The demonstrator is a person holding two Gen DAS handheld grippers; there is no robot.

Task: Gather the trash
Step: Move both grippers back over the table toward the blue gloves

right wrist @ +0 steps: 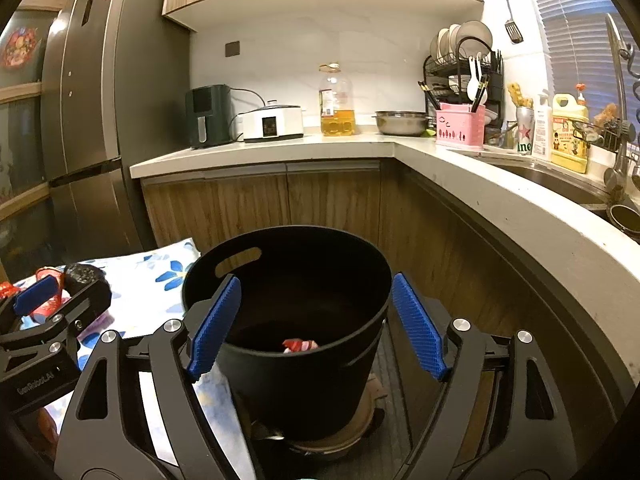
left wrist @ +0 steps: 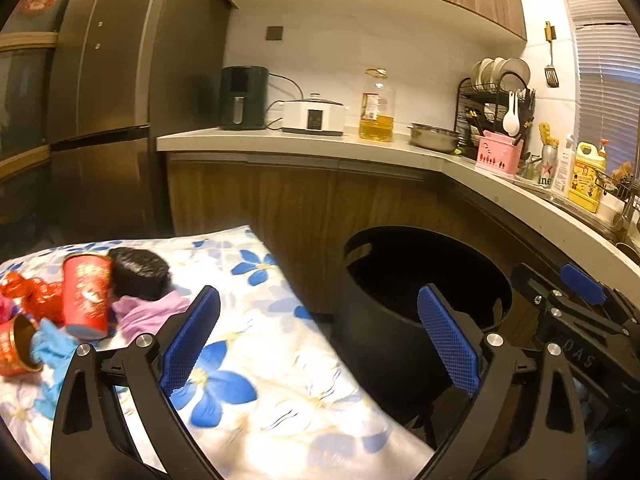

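My left gripper (left wrist: 318,308) is open with nothing between its blue pads, held over the edge where a floral cloth (left wrist: 260,380) meets a black bin (left wrist: 392,336). Trash lies on the cloth at the left: a red paper cup (left wrist: 86,292) on its side, a black crumpled lump (left wrist: 138,272), red foil (left wrist: 28,292), a purple scrap (left wrist: 148,312), a blue scrap (left wrist: 52,348) and a red tin (left wrist: 16,344). My right gripper (right wrist: 316,292) hangs open and empty above the bin (right wrist: 304,376). A red-and-white wrapper (right wrist: 298,346) lies inside the bin.
An L-shaped counter (right wrist: 280,150) runs behind and to the right of the bin, with an air fryer (right wrist: 208,116), cooker (right wrist: 274,122), oil bottle (right wrist: 337,100), steel bowl (right wrist: 401,122), dish rack (right wrist: 464,76) and sink (right wrist: 560,184). A tall fridge (right wrist: 100,112) stands at the left.
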